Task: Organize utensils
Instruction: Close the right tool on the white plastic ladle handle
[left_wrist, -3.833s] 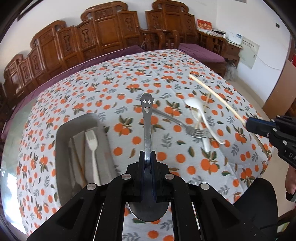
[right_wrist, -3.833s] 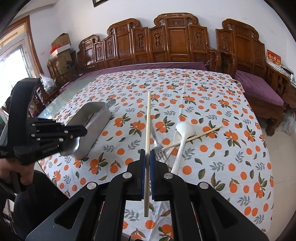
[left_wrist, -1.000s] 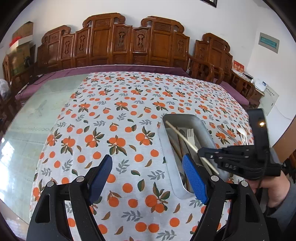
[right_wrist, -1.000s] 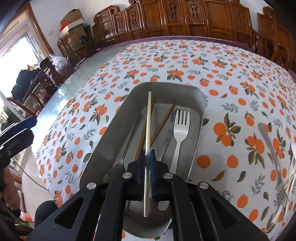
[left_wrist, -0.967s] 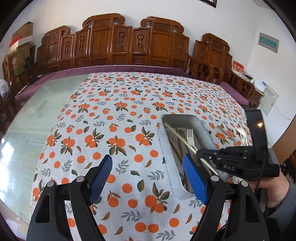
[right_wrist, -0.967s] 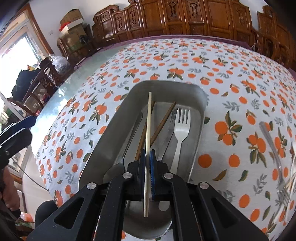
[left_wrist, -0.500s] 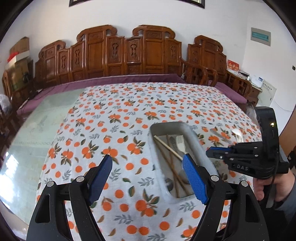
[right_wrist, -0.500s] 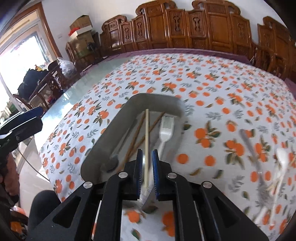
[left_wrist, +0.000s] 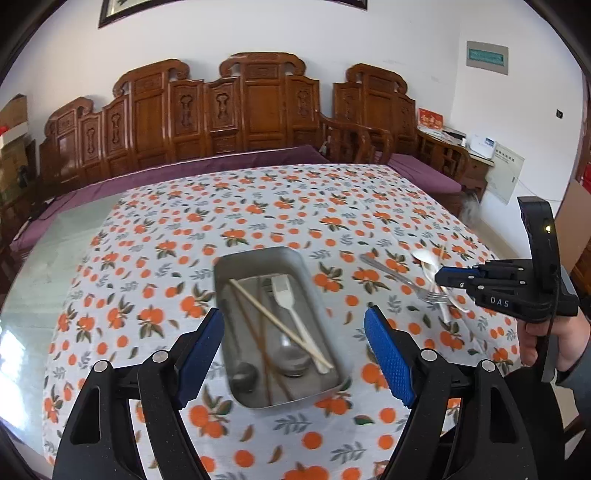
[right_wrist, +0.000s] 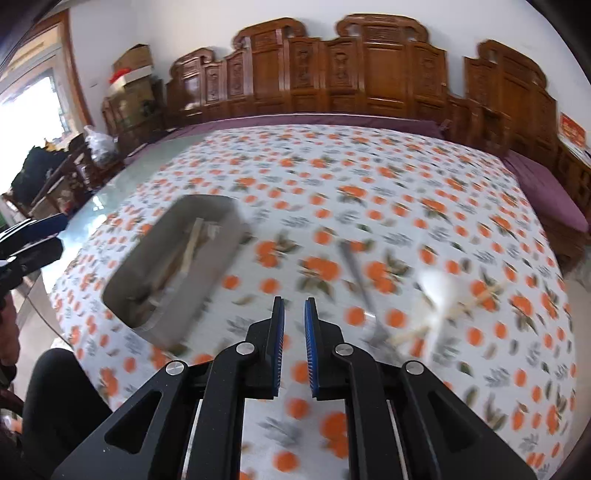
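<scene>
From my left wrist view, the left claw stands wide apart and empty above the rectangular metal tray on the orange-print tabletop. In the tray lie a pale wooden chopstick, a white plastic fork and dark chopsticks. On the right a steel fork and white spoon lie on the cloth.

From my right wrist view, the right claw shows a narrow gap, nothing in it.

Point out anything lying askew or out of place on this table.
In the metal tray, the pale chopstick lies diagonally across the other utensils. Right of the tray, a metal fork, a white spoon and another chopstick sit crossed on the tablecloth.
</scene>
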